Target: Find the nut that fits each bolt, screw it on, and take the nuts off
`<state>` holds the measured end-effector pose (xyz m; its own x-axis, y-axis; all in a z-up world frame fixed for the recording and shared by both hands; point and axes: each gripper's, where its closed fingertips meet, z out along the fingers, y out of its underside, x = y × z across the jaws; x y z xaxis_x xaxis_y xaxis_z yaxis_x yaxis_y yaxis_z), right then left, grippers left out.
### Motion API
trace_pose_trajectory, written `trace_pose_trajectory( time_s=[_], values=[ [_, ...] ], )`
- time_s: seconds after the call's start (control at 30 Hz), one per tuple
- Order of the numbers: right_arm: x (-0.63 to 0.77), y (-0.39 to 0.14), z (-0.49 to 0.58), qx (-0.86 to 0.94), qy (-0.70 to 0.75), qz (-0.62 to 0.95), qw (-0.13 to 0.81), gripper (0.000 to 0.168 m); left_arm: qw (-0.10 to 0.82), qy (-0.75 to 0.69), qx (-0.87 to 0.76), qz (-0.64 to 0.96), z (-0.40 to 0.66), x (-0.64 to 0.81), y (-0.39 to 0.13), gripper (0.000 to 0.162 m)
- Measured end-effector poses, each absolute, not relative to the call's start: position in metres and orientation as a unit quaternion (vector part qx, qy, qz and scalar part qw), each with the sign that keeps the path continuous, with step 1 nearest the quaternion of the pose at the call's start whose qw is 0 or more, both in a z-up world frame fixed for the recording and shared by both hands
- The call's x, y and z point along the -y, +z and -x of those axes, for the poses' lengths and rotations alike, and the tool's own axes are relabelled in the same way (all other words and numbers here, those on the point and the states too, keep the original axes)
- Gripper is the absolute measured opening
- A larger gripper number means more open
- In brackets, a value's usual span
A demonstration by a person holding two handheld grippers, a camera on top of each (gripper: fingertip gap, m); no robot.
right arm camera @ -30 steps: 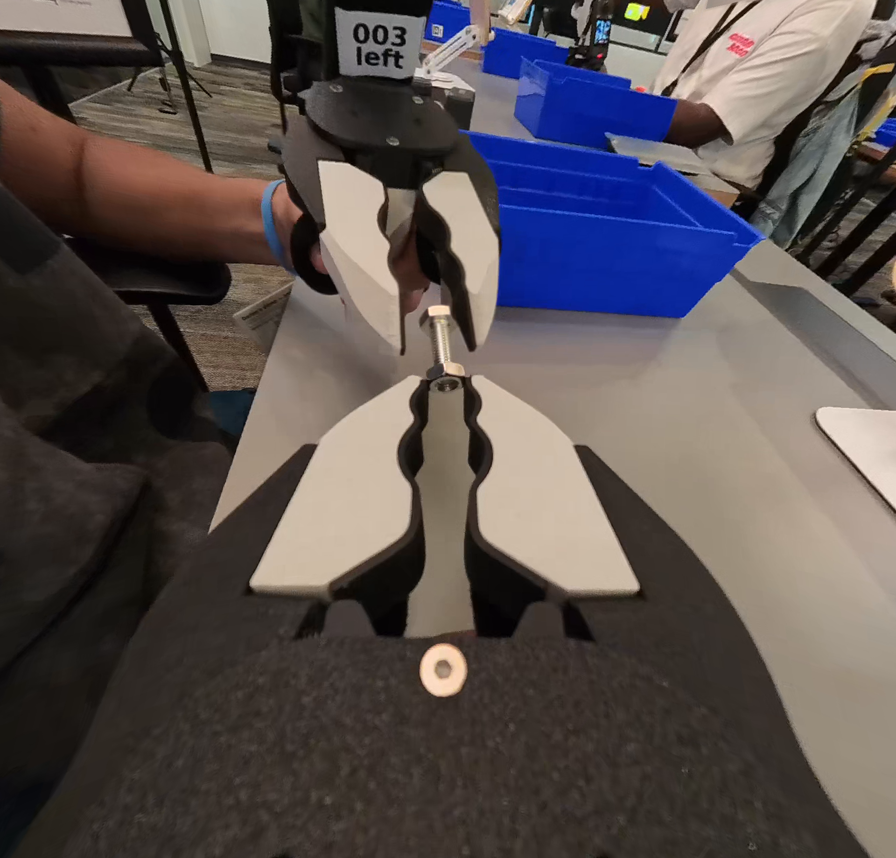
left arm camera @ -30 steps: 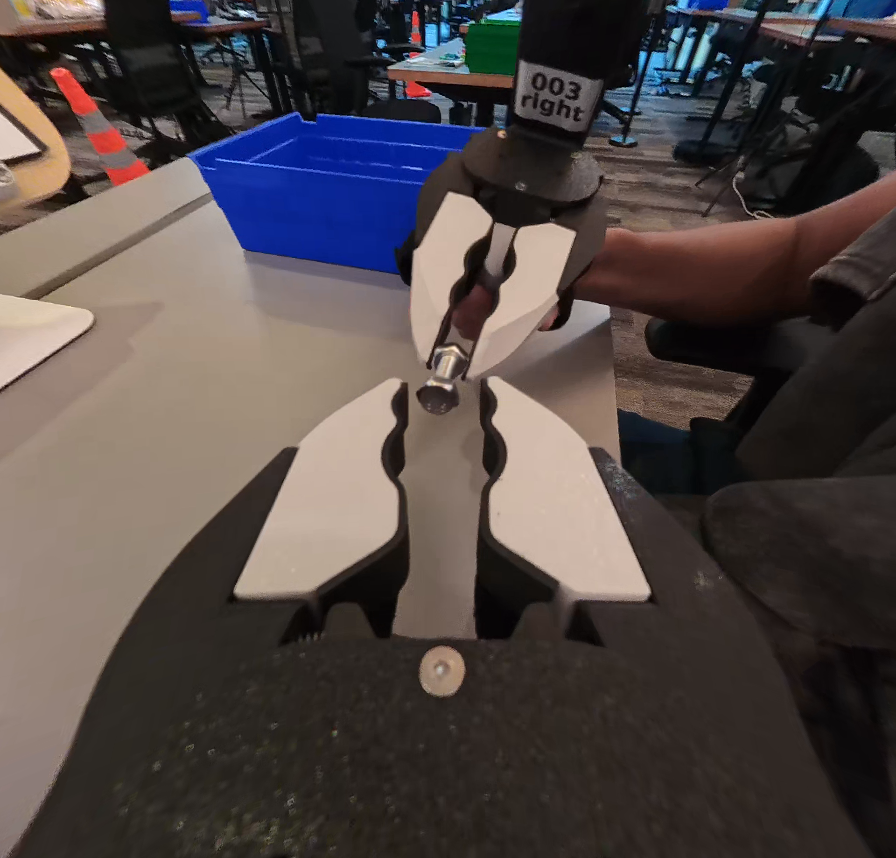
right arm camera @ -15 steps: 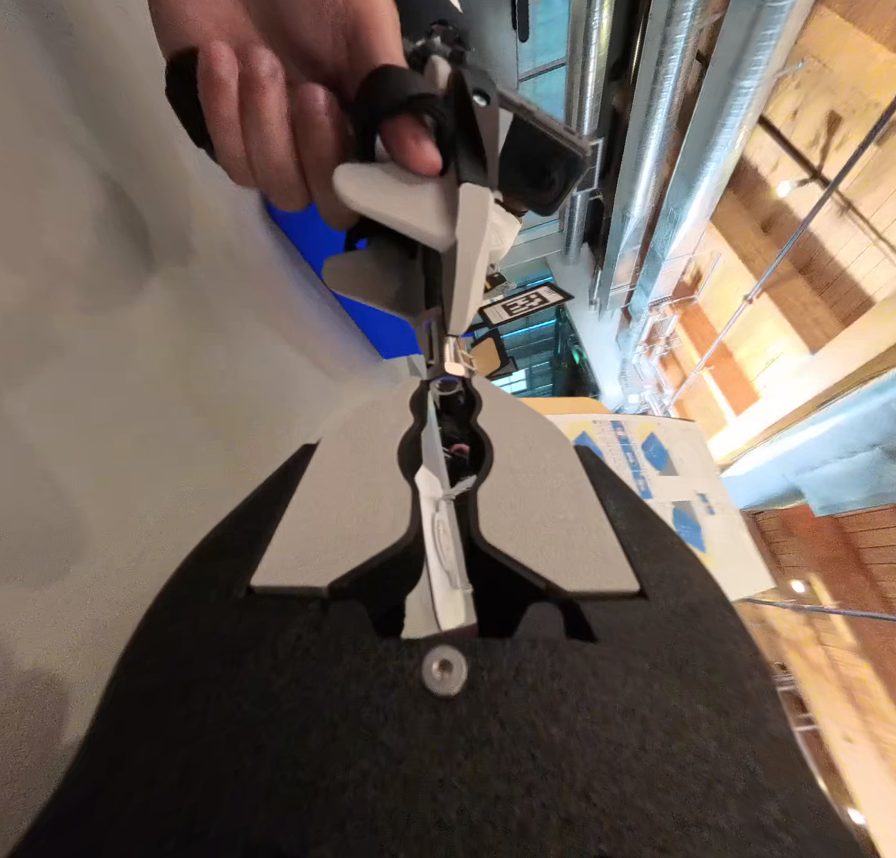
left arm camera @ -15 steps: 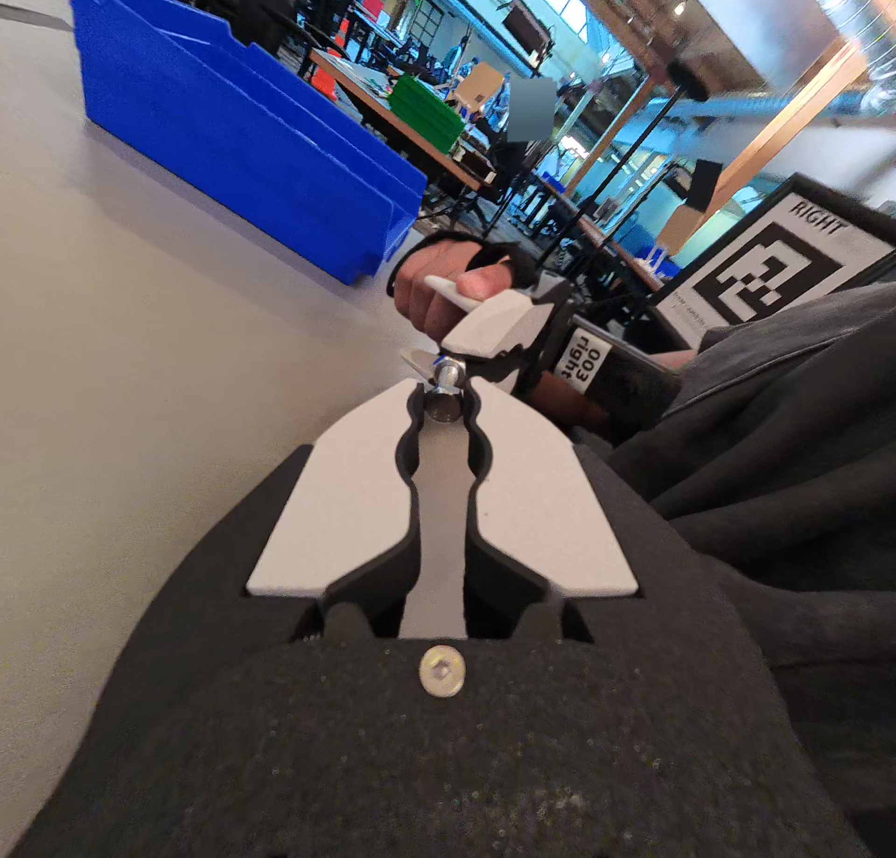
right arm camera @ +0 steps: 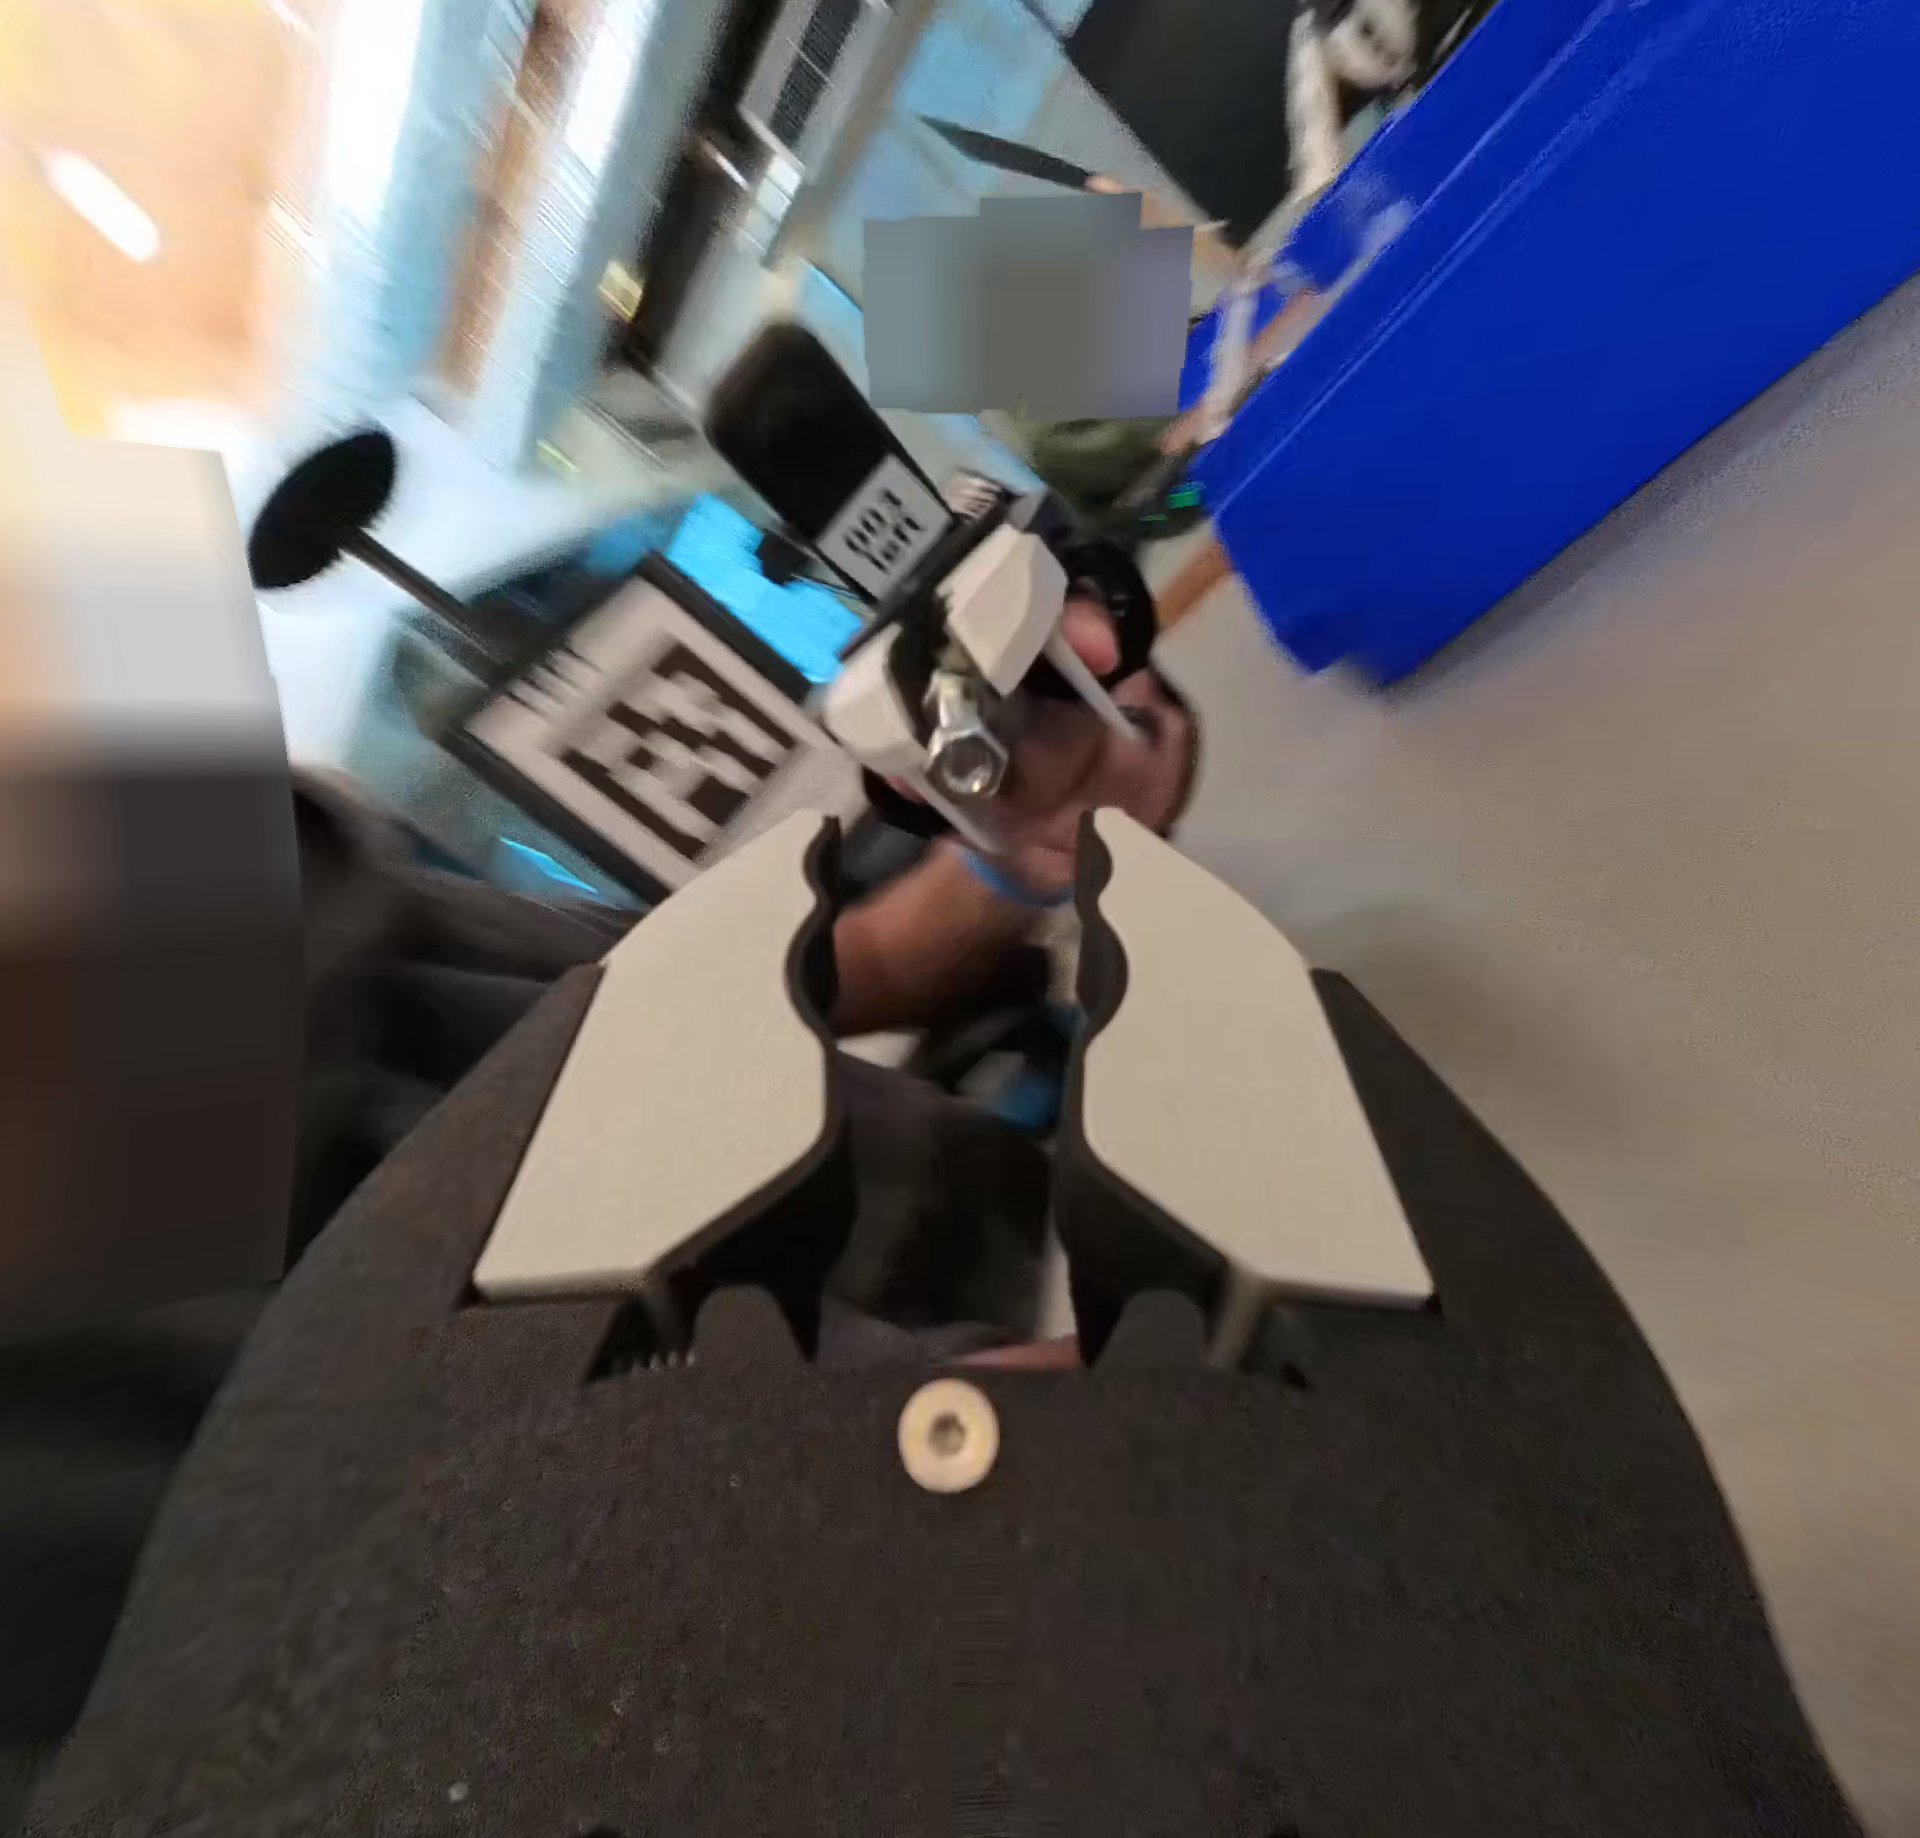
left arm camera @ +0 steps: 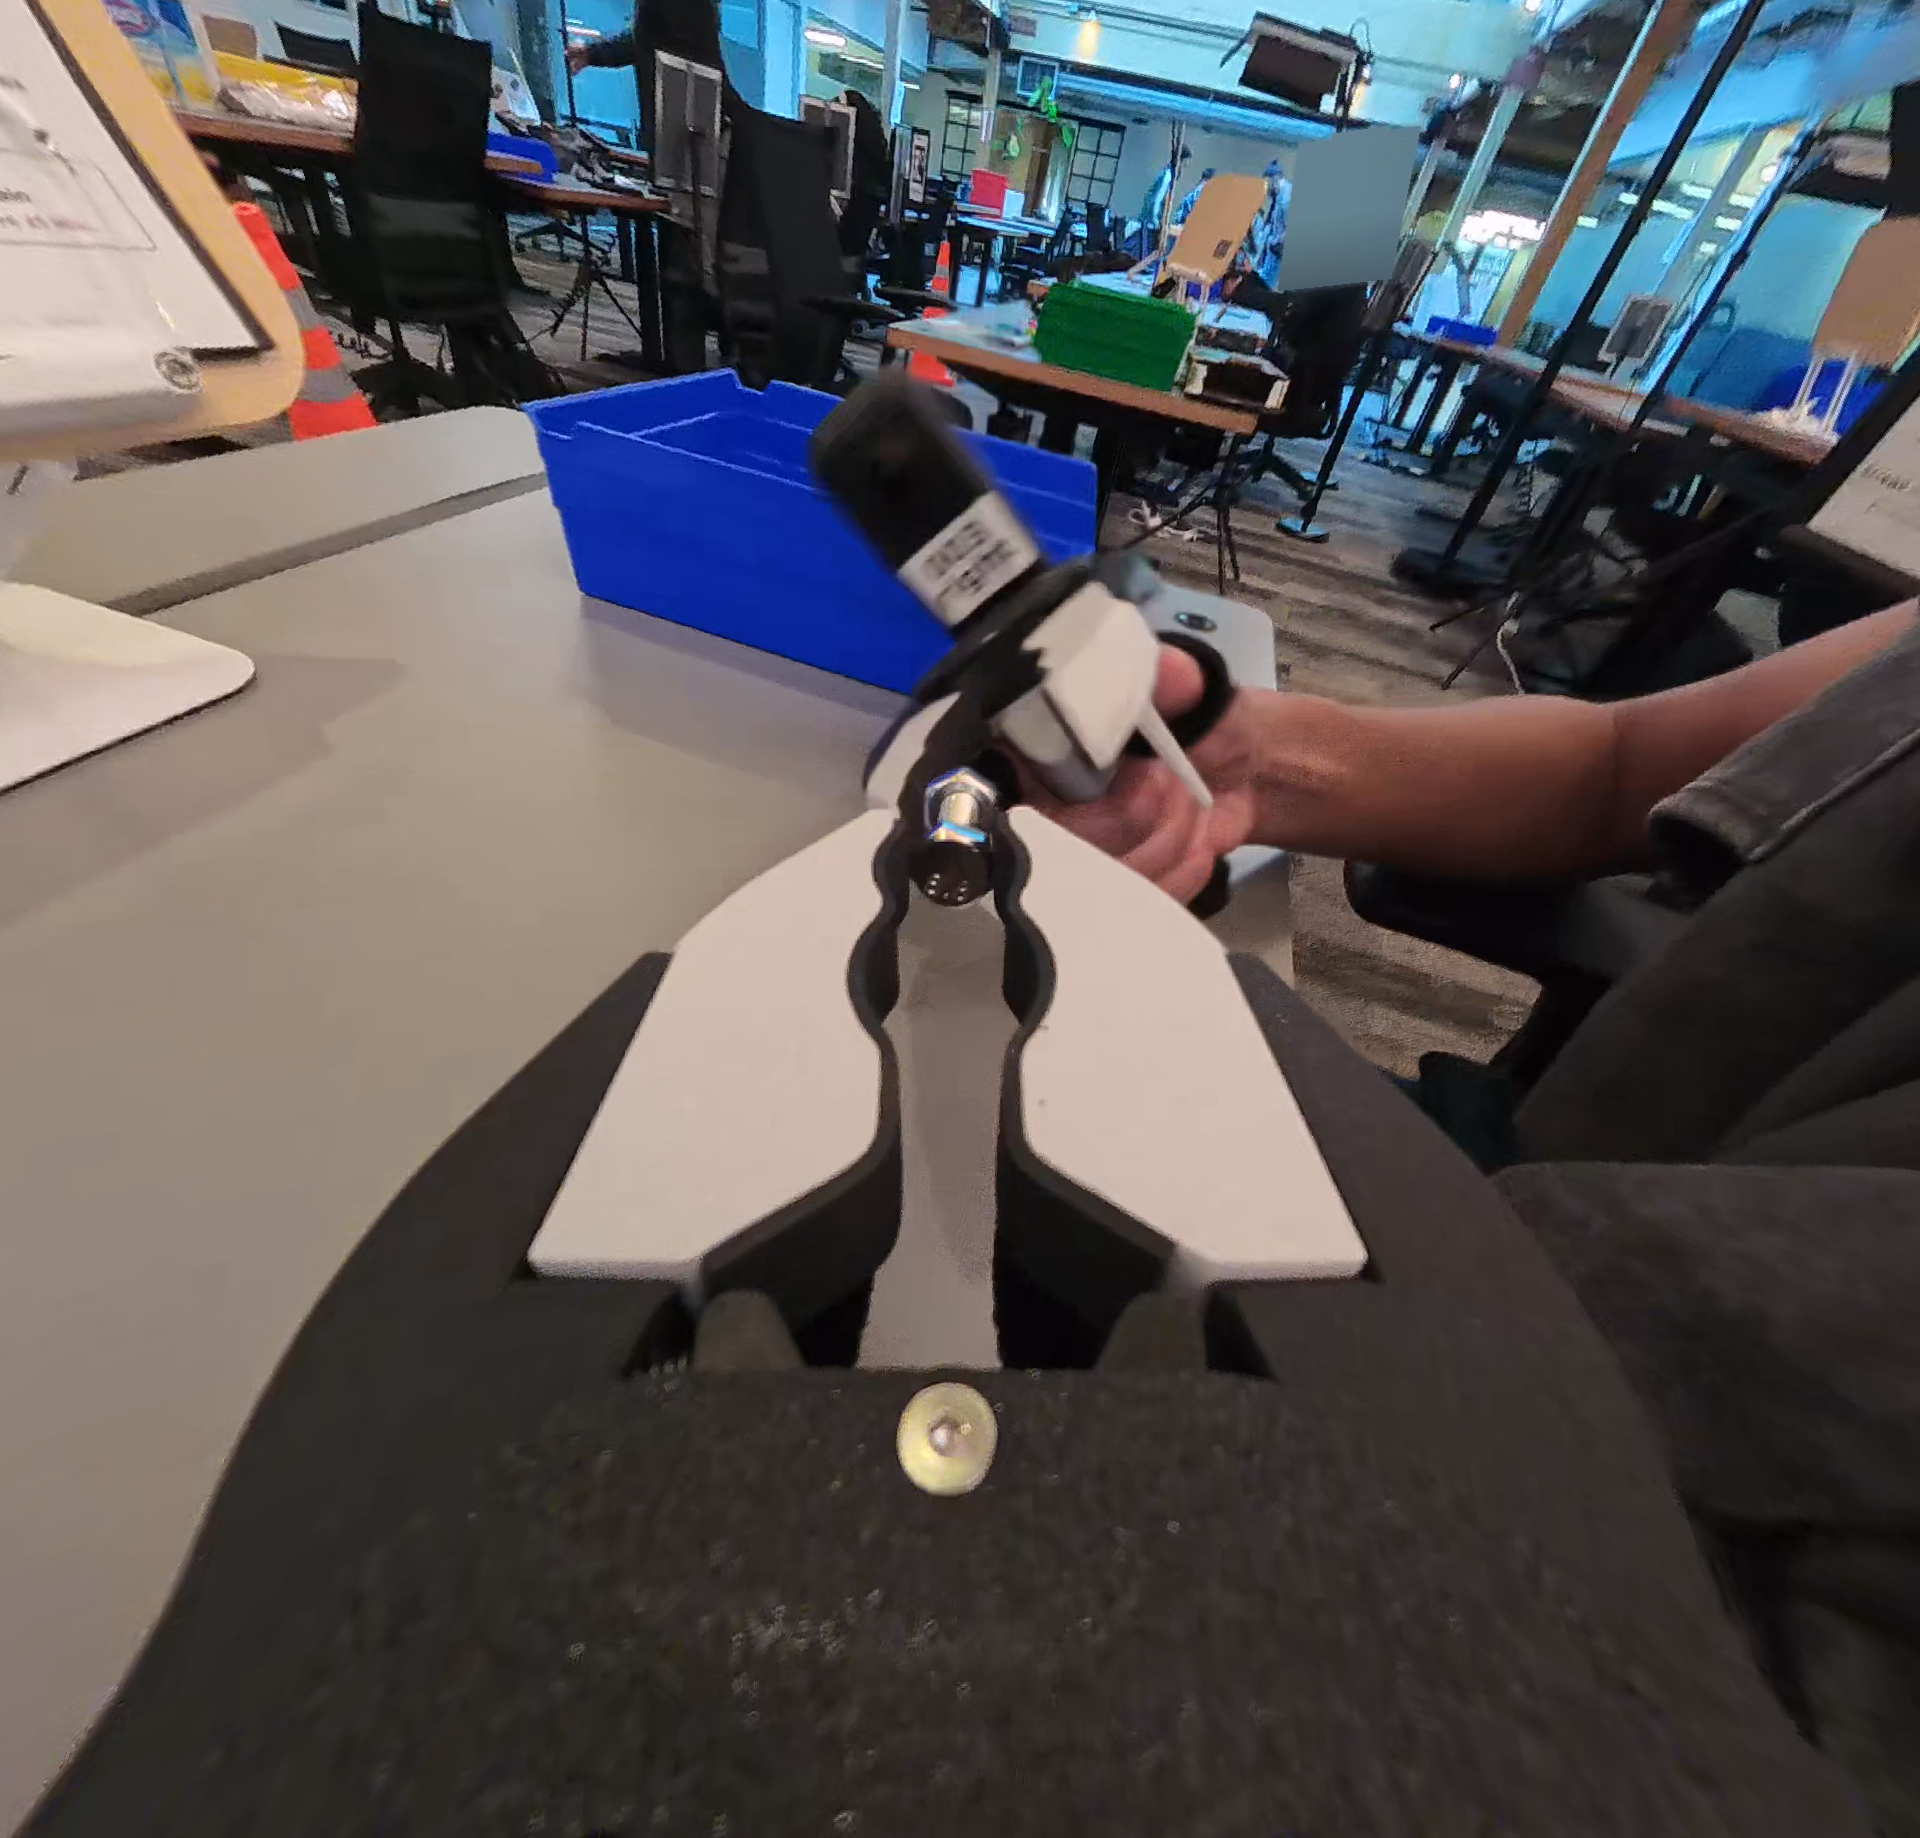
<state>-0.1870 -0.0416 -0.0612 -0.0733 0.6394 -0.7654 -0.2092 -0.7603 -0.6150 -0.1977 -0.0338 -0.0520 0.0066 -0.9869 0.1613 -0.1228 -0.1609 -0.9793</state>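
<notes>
In the left wrist view my left gripper (left arm camera: 951,843) is shut on the head of a silver bolt (left arm camera: 948,874). The bolt's shank points forward with a silver hex nut (left arm camera: 961,791) threaded on it. My right gripper (left arm camera: 987,739) faces it from ahead, tilted, its fingers spread to either side of the nut's end. In the right wrist view my right gripper (right arm camera: 956,838) is open with nothing between its pads. The nut (right arm camera: 968,754) sits just beyond its fingertips on the bolt, which my left gripper (right arm camera: 951,697) holds.
A blue bin (left arm camera: 727,531) stands on the grey table (left arm camera: 416,801) behind the grippers; it also shows in the right wrist view (right arm camera: 1558,334). A white stand base (left arm camera: 94,676) lies at the left. The person's forearm (left arm camera: 1455,770) and lap are at the right.
My left gripper closed on the bolt's head. My right gripper, which was shut on the nut, has opened and come off it. Both grippers rolled and then swung back.
</notes>
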Motion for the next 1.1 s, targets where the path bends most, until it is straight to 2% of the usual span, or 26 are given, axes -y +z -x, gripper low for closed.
trace_pose_trajectory(
  time_s=[0.07, 0.17, 0.37, 0.43, 0.5, 0.63, 0.77, 0.9, 1.1],
  values=[
    [0.042, -0.065, 0.19, 0.133, 0.758, 0.592, 0.237, 0.04, 0.427, -0.494, -0.501, 0.568, 0.196, 0.035, -0.056, 0.014],
    [0.044, -0.068, 0.195, 0.105, 0.786, 0.574, 0.206, 0.039, 0.429, -0.484, -0.51, 0.566, 0.194, 0.038, -0.059, 0.014],
    [0.042, -0.063, 0.193, 0.092, 0.799, 0.559, 0.203, 0.027, 0.438, -0.461, -0.521, 0.569, 0.193, 0.036, -0.064, 0.014],
    [0.04, -0.064, 0.193, 0.1, 0.78, 0.573, 0.232, 0.015, 0.433, -0.463, -0.523, 0.569, 0.193, 0.037, -0.064, 0.014],
    [0.04, -0.065, 0.194, 0.117, 0.765, 0.583, 0.248, 0.015, 0.428, -0.467, -0.52, 0.572, 0.193, 0.037, -0.064, 0.014],
    [0.044, -0.064, 0.194, 0.203, 0.694, 0.602, 0.34, 0.015, 0.394, -0.504, -0.508, 0.577, 0.194, 0.041, -0.063, 0.014],
    [0.05, -0.068, 0.193, 0.364, 0.513, 0.613, 0.478, 0.015, 0.323, -0.57, -0.478, 0.584, 0.192, 0.048, -0.061, 0.014],
    [0.061, -0.063, 0.189, 0.502, 0.301, 0.543, 0.602, 0.014, 0.224, -0.65, -0.442, 0.576, 0.19, 0.062, -0.057, 0.014],
    [0.064, -0.064, 0.183, 0.62, -0.116, 0.383, 0.675, 0.014, 0.158, -0.665, -0.424, 0.594, 0.189, 0.069, -0.061, 0.014]
  ],
)
